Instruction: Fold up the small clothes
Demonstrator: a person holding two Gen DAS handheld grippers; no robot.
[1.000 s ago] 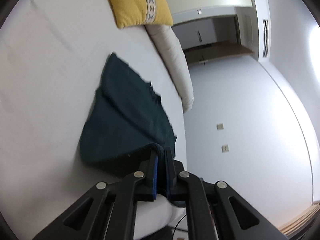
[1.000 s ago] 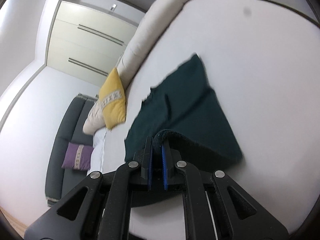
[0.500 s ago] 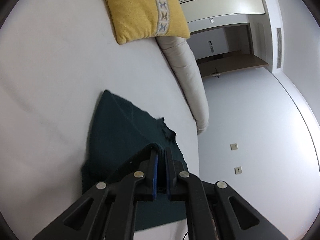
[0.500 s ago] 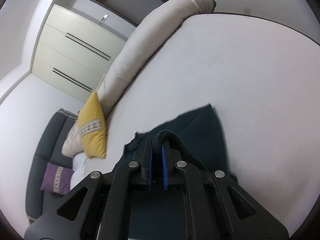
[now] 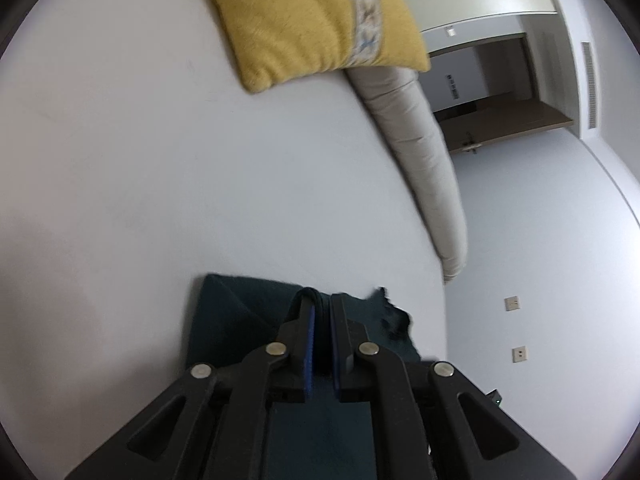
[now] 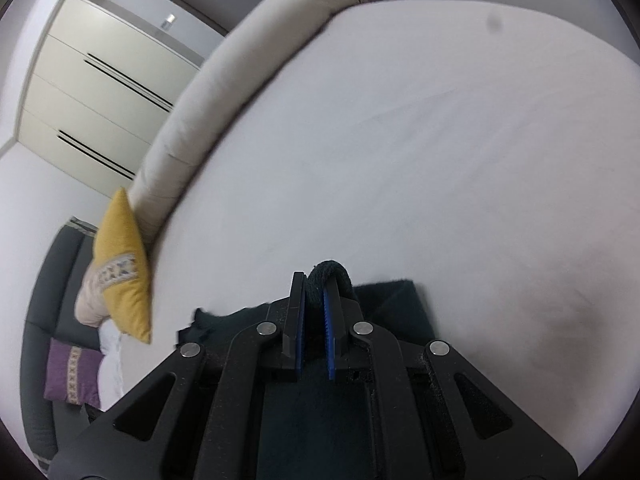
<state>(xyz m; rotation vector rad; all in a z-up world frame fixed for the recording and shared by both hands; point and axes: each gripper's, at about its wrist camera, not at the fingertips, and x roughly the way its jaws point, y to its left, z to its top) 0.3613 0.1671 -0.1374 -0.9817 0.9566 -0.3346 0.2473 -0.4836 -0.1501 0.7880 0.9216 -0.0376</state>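
Note:
A dark green garment [image 5: 232, 320] lies on the white bed sheet [image 5: 160, 160]. My left gripper [image 5: 322, 300] is shut on one part of its edge, with only a short strip of cloth showing ahead of the fingers. My right gripper [image 6: 316, 280] has a rolled bit of the same garment [image 6: 396, 304] between its blue pads. Those jaws are opening slightly, and the cloth loops over the right fingertip. Most of the garment is hidden under both grippers.
A yellow pillow [image 5: 304, 20] and a long beige bolster [image 5: 420, 160] lie along the bed's far side. The right wrist view shows the pillow [image 6: 120, 260], a grey sofa [image 6: 40, 320] with a purple cushion [image 6: 70, 376], and a wardrobe [image 6: 80, 92].
Both grippers have carried the held edge forward over the garment and lower toward the bed. Far less cloth shows ahead of the fingers, and the pillow and bolster look nearer.

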